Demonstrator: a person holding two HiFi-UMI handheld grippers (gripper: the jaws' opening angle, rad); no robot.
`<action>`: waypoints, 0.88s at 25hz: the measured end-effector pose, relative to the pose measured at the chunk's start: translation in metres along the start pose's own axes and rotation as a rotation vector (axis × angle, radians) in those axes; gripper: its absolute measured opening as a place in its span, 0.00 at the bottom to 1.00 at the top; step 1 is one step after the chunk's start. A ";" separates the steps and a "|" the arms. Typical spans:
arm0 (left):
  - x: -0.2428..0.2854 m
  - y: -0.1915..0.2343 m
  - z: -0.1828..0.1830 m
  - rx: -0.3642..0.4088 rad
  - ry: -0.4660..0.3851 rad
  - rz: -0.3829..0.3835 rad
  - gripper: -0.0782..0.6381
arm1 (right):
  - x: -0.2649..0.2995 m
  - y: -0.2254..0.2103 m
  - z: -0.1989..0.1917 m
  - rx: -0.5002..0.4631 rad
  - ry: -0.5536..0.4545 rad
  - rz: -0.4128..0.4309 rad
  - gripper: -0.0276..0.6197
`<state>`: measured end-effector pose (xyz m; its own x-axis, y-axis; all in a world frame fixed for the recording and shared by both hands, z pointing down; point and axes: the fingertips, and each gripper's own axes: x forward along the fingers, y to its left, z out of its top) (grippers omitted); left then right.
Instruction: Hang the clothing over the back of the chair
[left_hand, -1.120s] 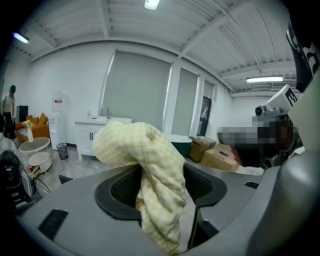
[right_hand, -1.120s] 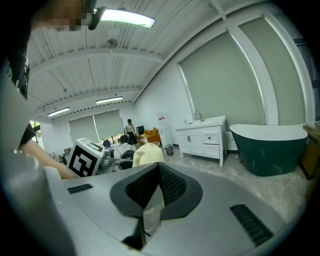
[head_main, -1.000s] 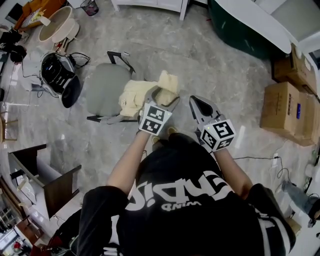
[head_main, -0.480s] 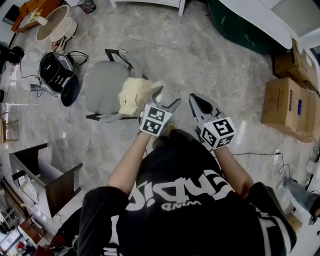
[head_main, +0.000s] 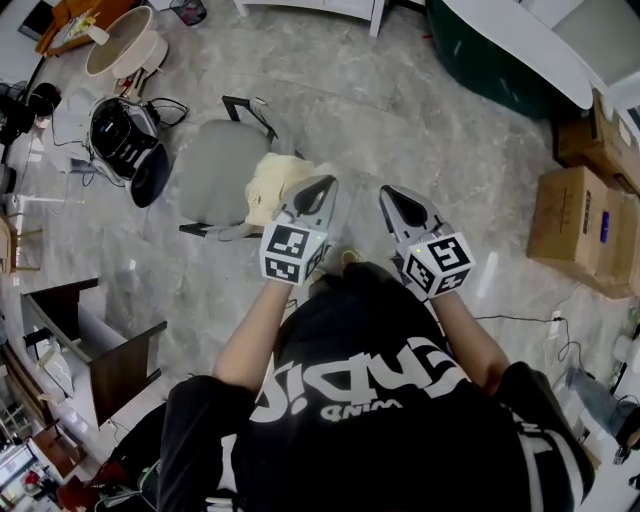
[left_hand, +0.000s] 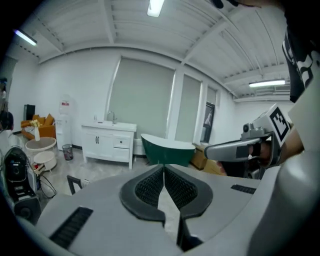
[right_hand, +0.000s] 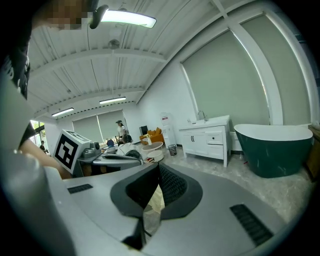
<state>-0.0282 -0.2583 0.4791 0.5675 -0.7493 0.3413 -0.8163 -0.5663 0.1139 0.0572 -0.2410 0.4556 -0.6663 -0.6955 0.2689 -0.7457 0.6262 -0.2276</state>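
A cream garment (head_main: 272, 188) lies bunched over the near edge of a grey chair (head_main: 215, 180) on the marble floor. My left gripper (head_main: 325, 183) hovers just right of the garment and above it, jaws shut with nothing between them; in the left gripper view its pads (left_hand: 164, 169) meet at the tips. My right gripper (head_main: 388, 192) floats further right over bare floor, apart from the chair. It is shut too, and its jaws (right_hand: 158, 167) are empty. Each gripper shows in the other's view, the right gripper (left_hand: 235, 150) and the left gripper (right_hand: 107, 157).
A dark green bathtub (head_main: 500, 60) stands at the far right, with cardboard boxes (head_main: 585, 215) nearer. A black appliance (head_main: 125, 145) with cables and a round beige tub (head_main: 125, 50) lie left of the chair. A dark wooden cabinet (head_main: 100, 345) is at lower left.
The left gripper, open at the garment before, has drawn back and up and shut empty. The garment's raised end has dropped onto the chair. The right gripper stayed put.
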 end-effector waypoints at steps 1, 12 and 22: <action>-0.009 0.003 0.007 -0.010 -0.024 0.016 0.13 | 0.001 0.003 0.002 -0.005 -0.003 0.012 0.06; -0.135 0.033 0.026 -0.089 -0.184 0.280 0.13 | 0.008 0.046 0.032 -0.092 -0.059 0.171 0.06; -0.208 0.048 0.018 -0.161 -0.265 0.511 0.13 | 0.018 0.069 0.043 -0.128 -0.080 0.256 0.06</action>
<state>-0.1830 -0.1358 0.3963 0.0897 -0.9850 0.1477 -0.9873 -0.0684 0.1437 -0.0064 -0.2252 0.4041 -0.8352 -0.5313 0.1418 -0.5489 0.8210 -0.1569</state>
